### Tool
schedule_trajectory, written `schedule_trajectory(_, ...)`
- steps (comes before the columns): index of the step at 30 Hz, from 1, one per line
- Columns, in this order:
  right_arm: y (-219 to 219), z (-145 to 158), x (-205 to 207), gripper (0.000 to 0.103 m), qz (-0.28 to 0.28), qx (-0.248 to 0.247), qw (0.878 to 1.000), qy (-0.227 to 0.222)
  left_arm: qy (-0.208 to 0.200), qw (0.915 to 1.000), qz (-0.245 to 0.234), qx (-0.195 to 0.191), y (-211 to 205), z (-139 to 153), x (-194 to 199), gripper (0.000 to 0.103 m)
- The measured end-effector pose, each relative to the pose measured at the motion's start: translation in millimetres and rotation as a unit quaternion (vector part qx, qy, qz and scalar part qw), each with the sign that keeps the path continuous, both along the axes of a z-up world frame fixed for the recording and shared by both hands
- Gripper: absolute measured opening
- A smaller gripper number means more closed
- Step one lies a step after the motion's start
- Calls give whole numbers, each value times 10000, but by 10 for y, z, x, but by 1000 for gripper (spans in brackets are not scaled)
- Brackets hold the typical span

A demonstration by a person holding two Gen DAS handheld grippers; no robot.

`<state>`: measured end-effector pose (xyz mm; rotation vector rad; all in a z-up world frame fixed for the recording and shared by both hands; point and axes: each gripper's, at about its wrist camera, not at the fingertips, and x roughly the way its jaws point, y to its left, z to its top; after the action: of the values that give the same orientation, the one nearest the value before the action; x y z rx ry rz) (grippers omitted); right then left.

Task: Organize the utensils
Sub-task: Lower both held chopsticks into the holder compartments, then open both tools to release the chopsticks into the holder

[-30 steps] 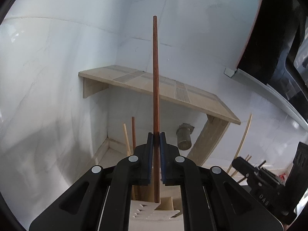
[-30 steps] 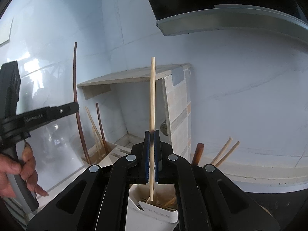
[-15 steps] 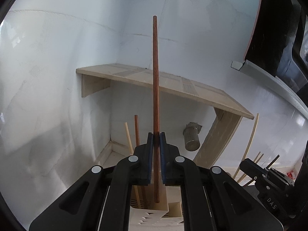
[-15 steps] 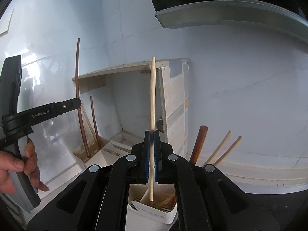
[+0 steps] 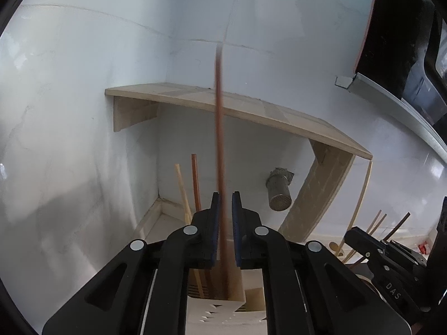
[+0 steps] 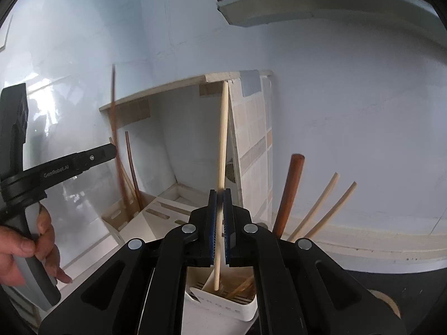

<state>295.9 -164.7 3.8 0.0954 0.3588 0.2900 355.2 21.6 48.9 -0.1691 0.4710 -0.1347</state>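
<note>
My left gripper has its jaws slightly parted. A dark brown chopstick stands blurred between them, its lower end in a wooden holder below. That holder also holds a light and a brown stick. My right gripper is shut on a light bamboo chopstick, upright, its lower end over a white utensil holder. The left gripper and the brown chopstick also show in the right wrist view.
A wooden shelf spans the tiled wall corner above the holders. A metal strainer sits under it. A thick brown handle and two bamboo sticks stand right of the white holder. A hand grips the left tool.
The left jaws have parted and the brown chopstick is sliding down, blurred, into the wooden holder. The right gripper has lowered with the bamboo chopstick toward the white holder.
</note>
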Motion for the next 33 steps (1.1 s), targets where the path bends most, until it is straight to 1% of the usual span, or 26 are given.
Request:
schedule_trajectory(2,1,-8,2,5,-6,-39,10000,41,38,10000,-46,22,-18,-9,-11,18)
schedule_trajectory(6,-2,-12,-8,7,-28,-101,9999,100,43,9999,-70,100,-32,-3,-43,18)
schedule_trajectory(8,-15,-10,-19,20,-36,-105,9999,116,33,9999,-59,100,-21,4,-62,20)
schedule_trajectory(9,-23,-7,-30,34,-35,-84,9999,115,28,9999,-46,91,-12,8,-76,20)
schedule_trajectory(10,-27,-3,-43,36,-39,-65,9999,103,28,10000,-34,81,0,15,-97,21)
schedule_trajectory(11,-30,4,-46,36,-43,-63,9999,100,29,10000,-26,80,3,18,-99,24)
schedule_trajectory(17,1,45,-61,36,-34,-149,9998,108,-1,9999,44,91,73,71,-196,28)
schedule_trajectory(20,-1,76,-106,38,-59,-165,9998,79,18,9999,83,74,115,92,-262,30)
schedule_trajectory(23,-32,111,-181,41,-97,-152,9998,55,49,9999,75,94,133,97,-344,37)
schedule_trajectory(24,-41,127,-206,43,-115,-150,9998,37,68,9999,76,100,143,92,-369,38)
schedule_trajectory(27,-60,166,-274,46,-167,-154,9997,15,186,9997,73,126,167,67,-457,39)
schedule_trajectory(29,-73,184,-318,46,-196,-142,9997,10,349,9993,40,109,184,48,-503,44)
schedule_trajectory(31,-75,208,-390,50,-243,-128,9996,-28,420,9991,20,109,191,24,-549,44)
schedule_trajectory(33,-59,218,-446,53,-243,-159,9996,-42,474,9987,3,160,194,7,-599,47)
